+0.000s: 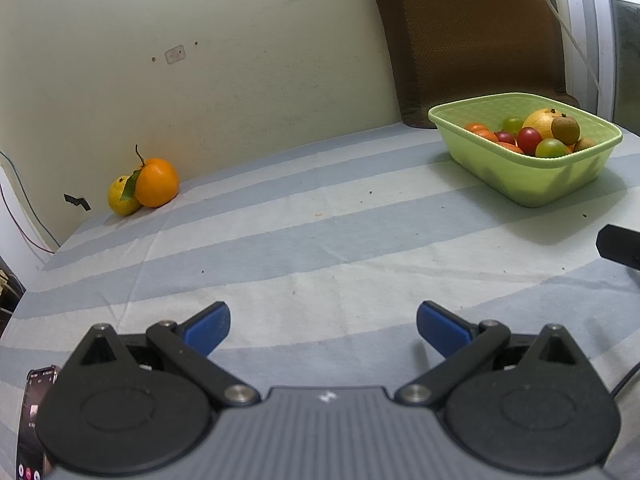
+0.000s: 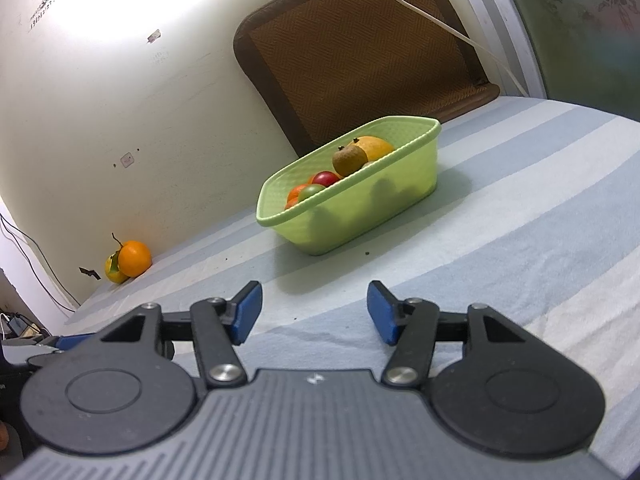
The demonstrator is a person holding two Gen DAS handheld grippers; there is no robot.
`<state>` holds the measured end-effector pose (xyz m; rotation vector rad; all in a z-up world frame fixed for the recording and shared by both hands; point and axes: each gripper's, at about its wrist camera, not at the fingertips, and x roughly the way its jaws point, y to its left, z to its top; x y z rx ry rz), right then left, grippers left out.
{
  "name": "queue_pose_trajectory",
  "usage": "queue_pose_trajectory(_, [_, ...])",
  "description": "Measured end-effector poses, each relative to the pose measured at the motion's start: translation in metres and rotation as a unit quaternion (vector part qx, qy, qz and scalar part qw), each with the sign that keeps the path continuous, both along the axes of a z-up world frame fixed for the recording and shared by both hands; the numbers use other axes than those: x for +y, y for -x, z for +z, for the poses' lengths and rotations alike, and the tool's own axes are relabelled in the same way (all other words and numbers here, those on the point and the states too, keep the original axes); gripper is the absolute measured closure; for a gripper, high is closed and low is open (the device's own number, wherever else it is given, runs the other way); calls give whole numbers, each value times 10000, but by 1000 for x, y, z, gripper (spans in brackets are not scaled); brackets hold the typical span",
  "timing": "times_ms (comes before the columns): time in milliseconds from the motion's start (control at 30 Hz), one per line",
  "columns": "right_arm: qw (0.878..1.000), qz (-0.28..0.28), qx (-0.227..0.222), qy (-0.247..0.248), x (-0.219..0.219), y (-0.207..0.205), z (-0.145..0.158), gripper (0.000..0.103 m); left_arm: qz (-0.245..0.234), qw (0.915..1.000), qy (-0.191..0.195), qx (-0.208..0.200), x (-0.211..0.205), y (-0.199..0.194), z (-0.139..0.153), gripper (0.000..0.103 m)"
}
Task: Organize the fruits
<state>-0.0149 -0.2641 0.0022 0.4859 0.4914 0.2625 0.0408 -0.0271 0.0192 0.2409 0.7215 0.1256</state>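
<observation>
A light green plastic basket [image 1: 500,168] stands at the back right of the striped table, holding several small fruits: red, green and orange ones, a kiwi [image 1: 565,129] and a large orange fruit. It also shows in the right wrist view [image 2: 400,196]. An orange with stem and leaf [image 1: 157,182] and a yellow fruit [image 1: 120,198] lie together at the far left by the wall, also in the right wrist view [image 2: 135,258]. My left gripper [image 1: 323,330] is open and empty above the near table. My right gripper [image 2: 315,314] is open and empty, short of the basket.
A brown woven chair back [image 1: 472,36] stands behind the basket. The cream wall borders the table at the back. A phone [image 1: 36,420] lies at the near left. Cables hang off the left table edge [image 1: 24,232]. A blue-and-white striped cloth [image 1: 320,240] covers the table.
</observation>
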Motion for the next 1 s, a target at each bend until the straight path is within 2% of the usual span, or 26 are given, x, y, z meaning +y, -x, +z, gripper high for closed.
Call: queue_pose_trajectory(1000, [9996, 51, -147, 241, 8, 3, 3, 42, 24, 9997, 242, -77, 3, 2, 3, 0])
